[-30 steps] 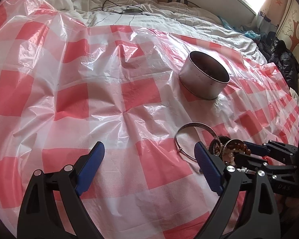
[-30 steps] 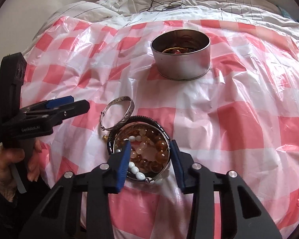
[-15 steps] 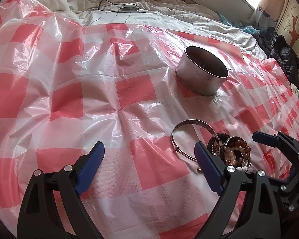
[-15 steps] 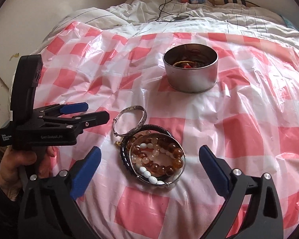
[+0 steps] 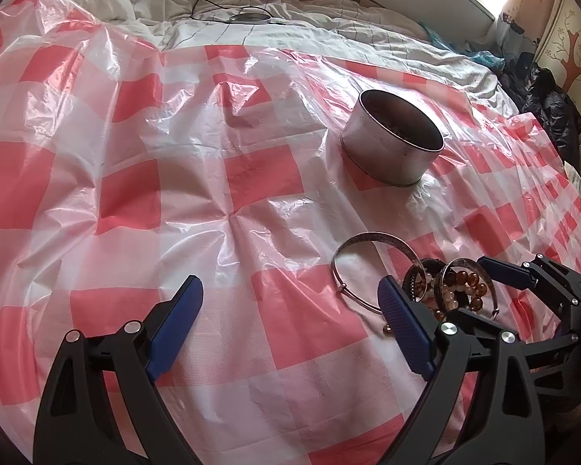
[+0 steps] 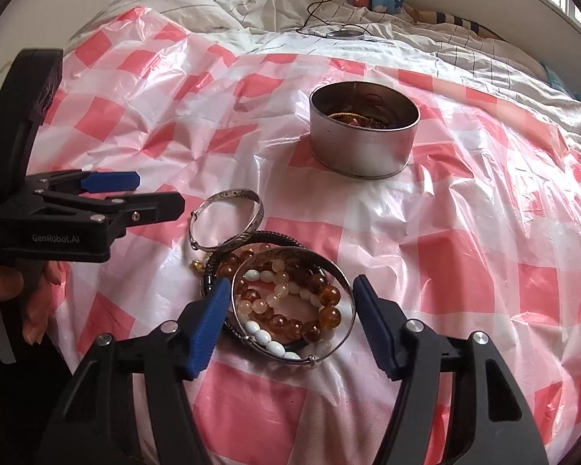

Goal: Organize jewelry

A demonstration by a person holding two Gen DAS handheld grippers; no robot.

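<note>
A pile of jewelry lies on the red-and-white checked plastic sheet: a silver bangle, a dark bangle, and amber and white bead bracelets ringed by another silver bangle. A round metal tin with some jewelry inside stands beyond. My right gripper is open, its jaws on either side of the bead pile. My left gripper is open and empty, left of the pile; the tin is farther off.
The sheet covers a bed with rumpled white bedding behind it. A black cable and a small round disc lie on the bedding. Dark clothes are heaped at the right edge.
My right gripper opened off the bead pile, pulled back, then moved in again with its jaws narrower around the beads. My left gripper stayed open and shifted only slightly.
</note>
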